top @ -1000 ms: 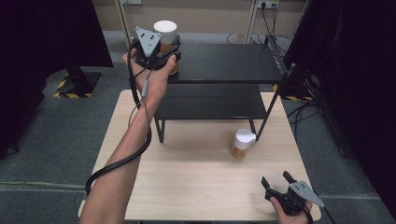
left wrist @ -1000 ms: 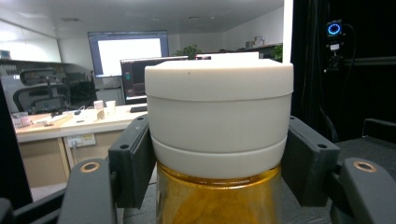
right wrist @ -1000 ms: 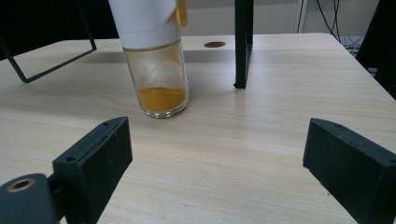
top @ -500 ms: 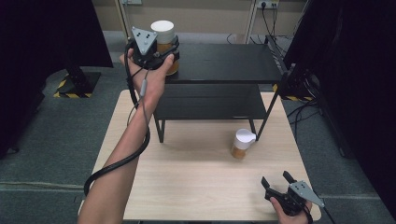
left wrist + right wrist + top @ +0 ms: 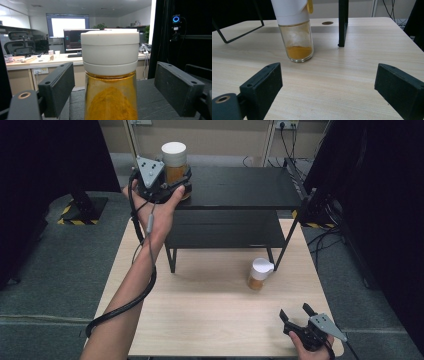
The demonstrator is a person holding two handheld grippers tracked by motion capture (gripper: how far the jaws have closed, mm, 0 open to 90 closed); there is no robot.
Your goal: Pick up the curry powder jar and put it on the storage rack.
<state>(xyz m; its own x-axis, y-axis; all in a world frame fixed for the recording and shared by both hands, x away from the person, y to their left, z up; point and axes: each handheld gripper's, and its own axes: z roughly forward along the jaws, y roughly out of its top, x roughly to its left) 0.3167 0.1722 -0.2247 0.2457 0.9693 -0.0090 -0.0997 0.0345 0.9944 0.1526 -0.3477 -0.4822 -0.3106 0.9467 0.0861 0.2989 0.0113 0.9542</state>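
Note:
A jar of orange powder with a white cap (image 5: 174, 162) (image 5: 111, 75) stands on the top of a black two-level shelf (image 5: 245, 182). My left gripper (image 5: 177, 176) (image 5: 113, 82) is open around it, with a gap on each side between its jaws and the glass. A second, smaller jar with a white flip cap (image 5: 260, 274) (image 5: 295, 37) stands on the wooden table (image 5: 210, 315) by the shelf's right front leg. My right gripper (image 5: 295, 312) (image 5: 327, 82) hovers open near the table's front right corner, pointing at that jar from a distance.
The shelf's lower level (image 5: 225, 227) is bare and dark. Its thin black legs (image 5: 343, 22) stand on the table just behind the small jar. Dark curtains and cables flank the table, and the left gripper's cable (image 5: 140, 290) hangs along the forearm.
The left gripper has shifted slightly left and back toward the person, while the capped jar stays about where it was. The right gripper has not moved.

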